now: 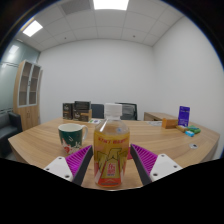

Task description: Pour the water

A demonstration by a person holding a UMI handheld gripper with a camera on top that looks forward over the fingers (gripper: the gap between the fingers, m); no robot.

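Between the two pink-padded fingers (82,160) of the gripper (112,160), one bottle (112,152) with a yellow label, clamped from both sides and held upright above the wooden table (40,148). Just beyond, to the left, one green paper cup (72,136). By the look of it, carrying stage, no pouring yet. Next: bring the neck over the cup, then tilt slowly.

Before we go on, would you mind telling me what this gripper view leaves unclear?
- Bottle between the jaws: its base is cut off below, and its label print is too small to read.
- Water level: hidden by the label.
- Cup beyond the left pad: its inside is out of sight, so its contents are unknown.
- Grip: whether both pads press the bottle is unclear.
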